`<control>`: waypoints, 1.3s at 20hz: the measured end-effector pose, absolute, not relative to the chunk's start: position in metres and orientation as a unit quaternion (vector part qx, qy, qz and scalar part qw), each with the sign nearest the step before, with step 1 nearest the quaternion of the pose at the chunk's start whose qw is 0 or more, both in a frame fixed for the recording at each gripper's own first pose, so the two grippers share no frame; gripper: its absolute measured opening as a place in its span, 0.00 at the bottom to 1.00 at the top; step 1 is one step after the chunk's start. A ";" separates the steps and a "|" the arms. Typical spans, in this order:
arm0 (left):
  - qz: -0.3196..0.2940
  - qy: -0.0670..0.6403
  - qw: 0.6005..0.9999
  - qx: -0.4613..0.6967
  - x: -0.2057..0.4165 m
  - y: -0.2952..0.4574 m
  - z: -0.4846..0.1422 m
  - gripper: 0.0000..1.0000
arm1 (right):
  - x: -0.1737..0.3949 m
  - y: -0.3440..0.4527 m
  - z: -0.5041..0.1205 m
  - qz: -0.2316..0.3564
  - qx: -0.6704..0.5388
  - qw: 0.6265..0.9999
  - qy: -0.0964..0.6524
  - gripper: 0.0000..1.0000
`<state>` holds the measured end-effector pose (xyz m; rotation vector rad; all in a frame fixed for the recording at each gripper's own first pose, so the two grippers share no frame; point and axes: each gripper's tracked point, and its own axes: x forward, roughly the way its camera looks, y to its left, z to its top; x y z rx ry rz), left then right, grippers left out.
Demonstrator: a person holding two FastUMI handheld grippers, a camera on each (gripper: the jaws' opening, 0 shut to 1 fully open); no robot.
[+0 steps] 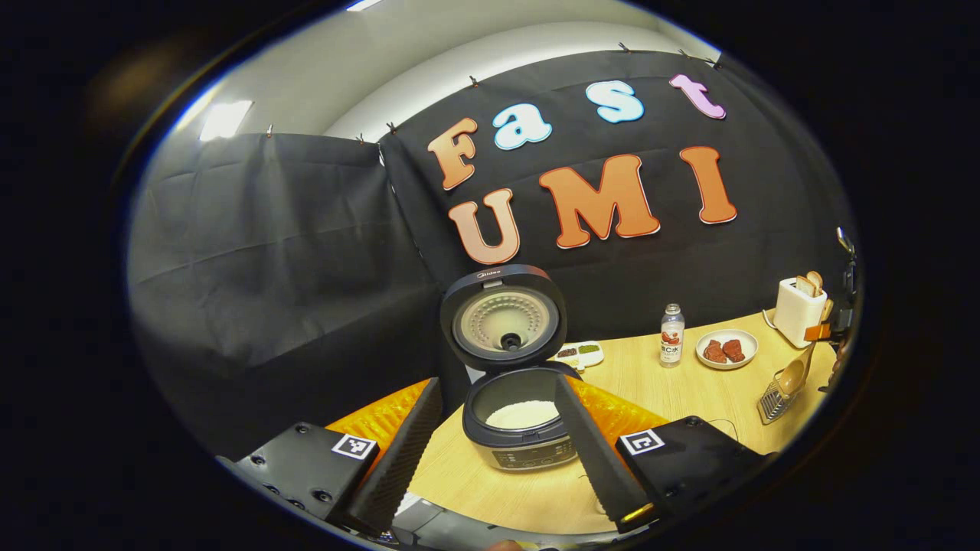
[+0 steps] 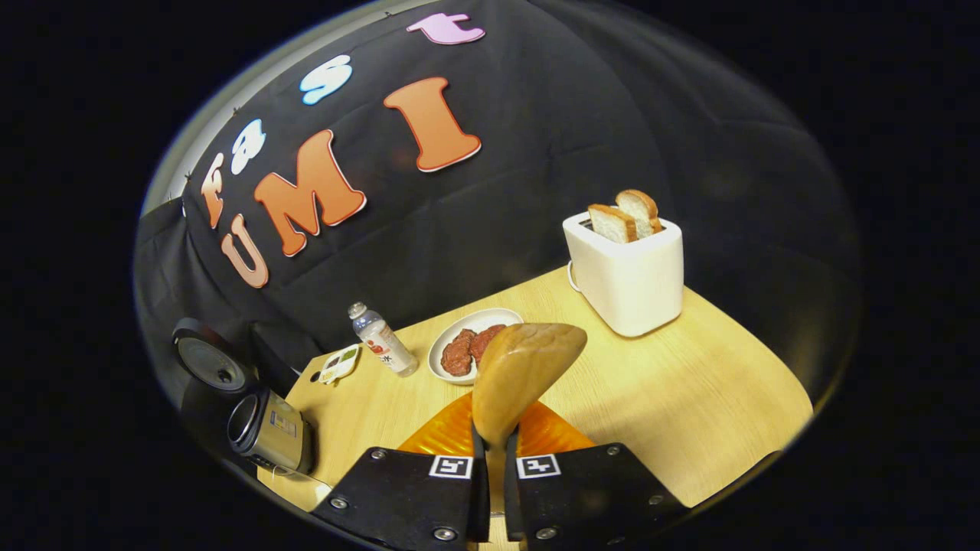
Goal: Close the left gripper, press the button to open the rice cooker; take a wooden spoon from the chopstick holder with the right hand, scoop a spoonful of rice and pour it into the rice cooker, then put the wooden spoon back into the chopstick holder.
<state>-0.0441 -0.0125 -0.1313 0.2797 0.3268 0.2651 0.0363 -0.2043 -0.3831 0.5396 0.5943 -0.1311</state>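
While its two fingers stand spread wide apart with nothing between them, the left gripper [image 1: 498,428] hangs above the wooden table [image 1: 689,398] facing the rice cooker [image 1: 521,428], which sits straight ahead of it, framed between the fingers. The cooker's lid [image 1: 504,317] stands raised upright, a small brand mark on its top edge too small to read with certainty, and white rice [image 1: 524,415] lies in the pot. A control panel runs across the cooker's front, its markings illegible. Ahead and to the right of this gripper stand a small bottle [image 1: 671,335] with a red-and-white label and a plate of reddish meat [image 1: 726,349]; farther right is a white toaster [image 1: 796,310] with bread in its slots. Near the right edge, a wire chopstick holder [image 1: 773,402] stands on the table, with the wooden spoon [image 1: 792,375] just above it.

In the right gripper view, the right gripper [image 2: 496,459] is clamped narrowly on the handle of the wooden spoon, both fingers pressing on it, the spoon's bowl rising directly in front of the camera, back toward the lens. Beyond the spoon lie the plate of meat and, ahead to the right, the toaster with two bread slices [image 2: 624,218]. The bottle leans ahead to the left beside a small dish [image 2: 339,364], and the open rice cooker sits far off to the left, near the table's edge.
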 end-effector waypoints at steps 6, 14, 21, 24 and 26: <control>0.121 0.160 0.972 0.124 -0.029 -0.004 -0.133 0.92 | 0.017 -0.182 -0.415 -0.064 0.198 0.918 0.339 0.13; 0.119 0.161 0.978 0.066 0.031 0.024 -0.131 0.92 | -0.004 -0.209 -0.387 -0.104 0.204 0.898 0.376 0.43; 0.134 0.152 0.979 -0.018 0.158 0.062 -0.103 0.99 | 0.015 -0.216 -0.293 -0.111 0.173 0.931 0.302 0.85; 0.140 0.179 0.972 -0.060 0.210 0.079 -0.113 0.93 | 0.033 -0.204 -0.247 -0.101 0.160 0.946 0.263 0.86; 0.130 0.201 0.968 -0.078 0.239 0.076 -0.123 0.94 | 0.041 -0.195 -0.228 -0.092 0.146 0.954 0.247 0.86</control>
